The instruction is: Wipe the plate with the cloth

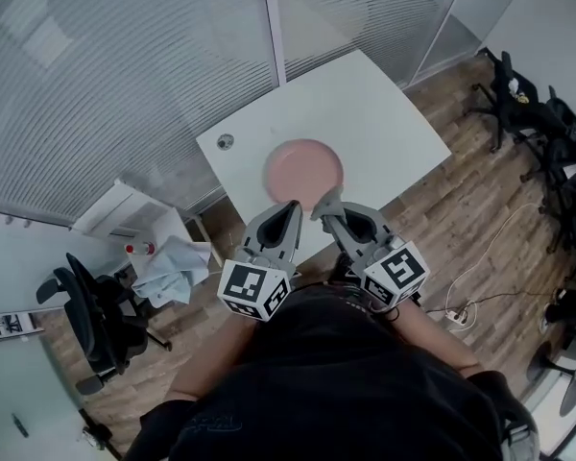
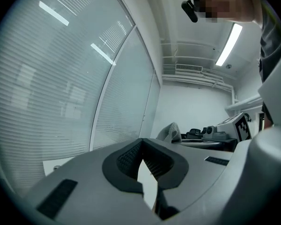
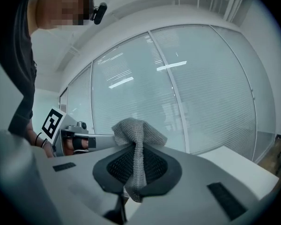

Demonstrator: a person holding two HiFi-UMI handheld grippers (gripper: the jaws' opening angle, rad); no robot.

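A round pink plate (image 1: 303, 169) lies on the white table (image 1: 365, 94), near its front edge. Both grippers hover side by side just before the plate, pointing at it. My left gripper (image 1: 292, 206) is shut with nothing between its pads (image 2: 141, 143). My right gripper (image 1: 324, 206) is shut on a grey knitted cloth (image 3: 136, 131), which bunches up above the fingertips (image 3: 136, 150) and hangs down between the pads. From the left gripper view the cloth (image 2: 171, 131) shows as a small grey lump on the neighbouring gripper. The plate is hidden in both gripper views.
A cable hole (image 1: 226, 141) sits at the table's left corner. Glass walls with blinds (image 1: 125, 56) stand behind the table. To the left are a black office chair (image 1: 91, 320), a pale blue bundle (image 1: 173, 269) and a low white cabinet (image 1: 125, 209). More chairs (image 1: 547, 133) and a power strip (image 1: 452, 316) are on the right.
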